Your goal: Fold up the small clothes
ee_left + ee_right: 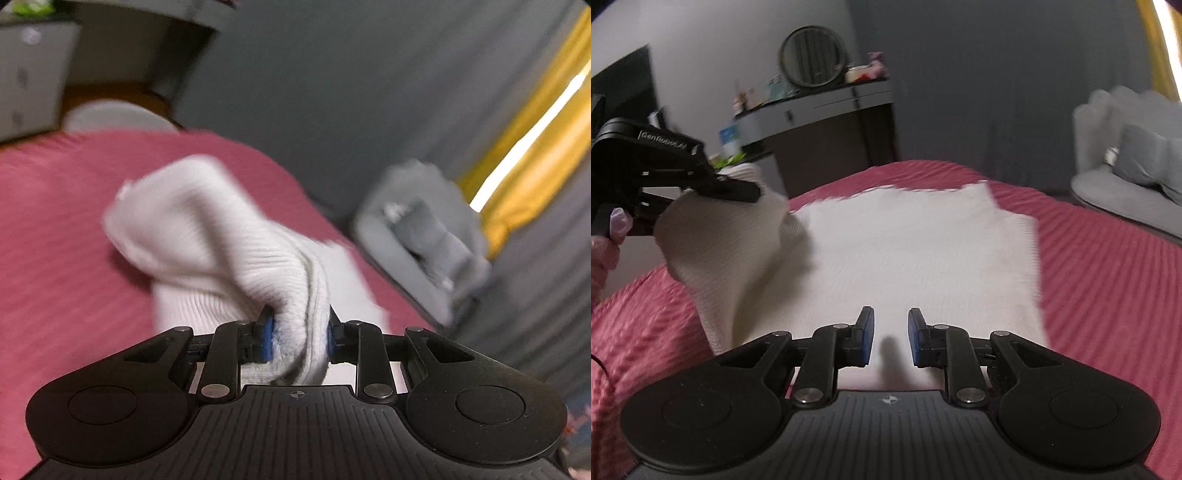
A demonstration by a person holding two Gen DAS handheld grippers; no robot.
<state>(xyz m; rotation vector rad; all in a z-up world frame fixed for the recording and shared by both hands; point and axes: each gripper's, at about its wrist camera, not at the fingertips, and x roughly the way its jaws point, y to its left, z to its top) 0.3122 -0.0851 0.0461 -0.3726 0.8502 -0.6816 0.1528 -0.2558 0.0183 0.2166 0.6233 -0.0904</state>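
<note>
A white ribbed garment (905, 258) lies spread on the pink bed cover (1108, 295). My left gripper (300, 332) is shut on a bunched edge of the white garment (221, 240) and holds that part lifted above the bed. In the right wrist view the left gripper (738, 192) shows at the far left, raising the garment's left side. My right gripper (891, 332) is open and empty, just above the garment's near edge.
A grey round chair (1126, 184) with a cushion stands to the right of the bed; it also shows in the left wrist view (424, 236). A dresser (820, 107) with a round mirror and small items stands behind the bed. A yellow curtain (535, 147) hangs at right.
</note>
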